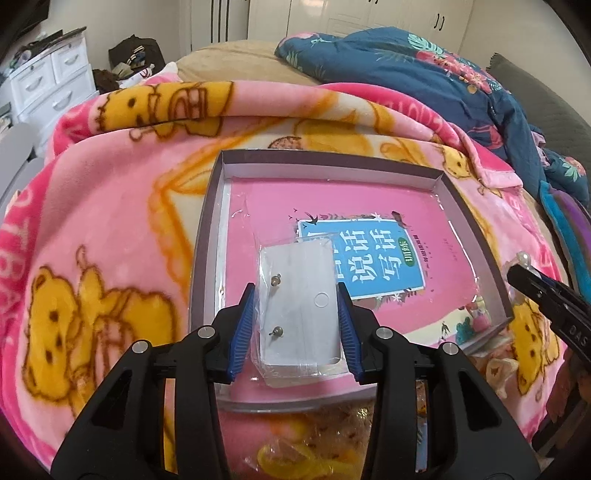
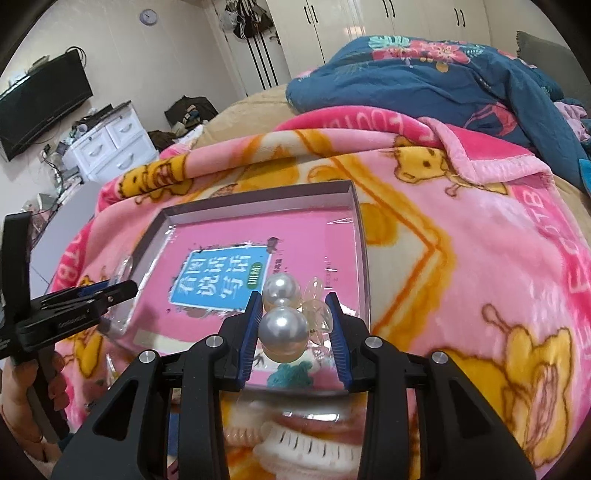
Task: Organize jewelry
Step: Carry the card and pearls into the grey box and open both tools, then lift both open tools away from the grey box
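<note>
On the bed, a pink blanket (image 1: 110, 229) printed with yellow bears is spread out, and a shallow grey-walled tray (image 1: 207, 236) sits on top of it with a pink book (image 1: 266, 199) lying flat inside under clear film. At the far left of the room stands a white drawer chest (image 1: 48, 81). Over the near left part of the tray, the left hand-held gripper (image 1: 295, 325) is clamped on a small clear packet (image 1: 299, 302), its blue pads (image 1: 243, 325) pressing both long sides. Inside the packet is a white card carrying two small stud earrings (image 1: 276, 306), one above the other near its left edge. The packet hangs above the book's blue title panel (image 1: 369, 254). To the right, over the near right part of the tray, the right hand-held gripper (image 2: 295, 332) is closed on a pearl hair ornament (image 2: 282, 321): two large white pearls stacked front to back, with pale translucent petals (image 2: 317, 302) fanning out to their right, touching the right pad. In the right wrist view the left tool shows at the left edge, with a person's hand (image 2: 22, 391) below it. Beyond the blanket lies a dark blue floral quilt (image 2: 443, 81), bunched at the far right of the bed, with white wardrobe doors (image 2: 369, 22) behind.
</note>
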Action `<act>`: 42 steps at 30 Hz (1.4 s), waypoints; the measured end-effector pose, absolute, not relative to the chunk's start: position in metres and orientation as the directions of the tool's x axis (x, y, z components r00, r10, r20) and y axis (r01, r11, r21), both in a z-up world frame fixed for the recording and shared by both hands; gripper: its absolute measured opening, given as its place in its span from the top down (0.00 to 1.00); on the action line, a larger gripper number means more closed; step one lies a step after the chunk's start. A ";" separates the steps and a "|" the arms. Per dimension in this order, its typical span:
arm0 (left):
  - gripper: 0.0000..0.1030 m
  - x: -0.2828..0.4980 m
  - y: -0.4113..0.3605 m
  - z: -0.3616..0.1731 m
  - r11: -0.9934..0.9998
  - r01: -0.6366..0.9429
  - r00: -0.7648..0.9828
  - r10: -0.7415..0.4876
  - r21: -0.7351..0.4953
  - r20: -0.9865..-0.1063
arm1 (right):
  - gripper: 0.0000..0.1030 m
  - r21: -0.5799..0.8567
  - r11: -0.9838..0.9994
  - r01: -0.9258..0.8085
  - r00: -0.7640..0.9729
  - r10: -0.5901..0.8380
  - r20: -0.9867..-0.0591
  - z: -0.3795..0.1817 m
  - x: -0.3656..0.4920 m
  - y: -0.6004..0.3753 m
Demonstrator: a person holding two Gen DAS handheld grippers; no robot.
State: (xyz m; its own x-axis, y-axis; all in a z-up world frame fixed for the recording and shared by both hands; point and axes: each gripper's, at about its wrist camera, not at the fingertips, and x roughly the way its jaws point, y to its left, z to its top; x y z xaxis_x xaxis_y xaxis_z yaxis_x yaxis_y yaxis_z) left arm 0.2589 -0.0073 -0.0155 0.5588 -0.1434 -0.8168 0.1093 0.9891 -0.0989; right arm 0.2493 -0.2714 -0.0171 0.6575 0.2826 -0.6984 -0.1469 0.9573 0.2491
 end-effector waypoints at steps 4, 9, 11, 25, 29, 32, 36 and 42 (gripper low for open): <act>0.65 0.261 -0.006 -0.017 0.989 0.106 0.557 -0.147 -0.106 -0.817 | 0.67 0.230 0.965 -0.127 0.643 0.257 -0.722 -0.027 0.264 -0.270; 0.48 0.257 -0.003 -0.011 0.990 0.105 0.570 -0.141 -0.098 -0.809 | 0.67 0.209 0.969 -0.129 0.624 0.243 -0.743 -0.035 0.275 -0.265; 0.41 0.253 0.000 -0.005 0.992 0.096 0.585 -0.127 -0.086 -0.801 | 0.67 0.207 0.970 -0.130 0.616 0.242 -0.749 -0.038 0.277 -0.263; 0.09 0.219 0.014 0.034 1.000 0.023 0.660 -0.029 -0.018 -0.751 | 0.34 0.257 0.957 -0.131 0.674 0.276 -0.685 -0.011 0.247 -0.274; 0.09 0.209 0.018 0.045 1.000 0.002 0.682 -0.015 -0.019 -0.731 | 0.29 0.249 0.957 -0.147 0.708 0.277 -0.649 0.009 0.226 -0.280; 0.09 0.200 0.019 0.054 1.000 -0.024 0.705 0.019 0.002 -0.709 | 0.26 0.237 0.959 -0.157 0.730 0.274 -0.626 0.021 0.211 -0.285; 0.09 0.187 0.019 0.065 1.000 -0.028 0.729 0.025 0.007 -0.685 | 0.25 0.235 0.959 -0.157 0.748 0.271 -0.606 0.032 0.195 -0.292; 0.09 0.168 0.016 0.076 1.000 -0.012 0.746 0.012 0.004 -0.666 | 0.23 0.240 0.957 -0.160 0.766 0.274 -0.581 0.044 0.171 -0.302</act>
State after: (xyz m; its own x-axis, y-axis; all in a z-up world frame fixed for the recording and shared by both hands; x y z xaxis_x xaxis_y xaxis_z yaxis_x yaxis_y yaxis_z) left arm 0.1682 0.0159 0.0763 0.7463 0.0115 -0.6655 -0.0117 0.9999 0.0041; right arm 0.1711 -0.3016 0.0440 0.7665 0.2737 -0.5810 -0.1598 0.9575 0.2403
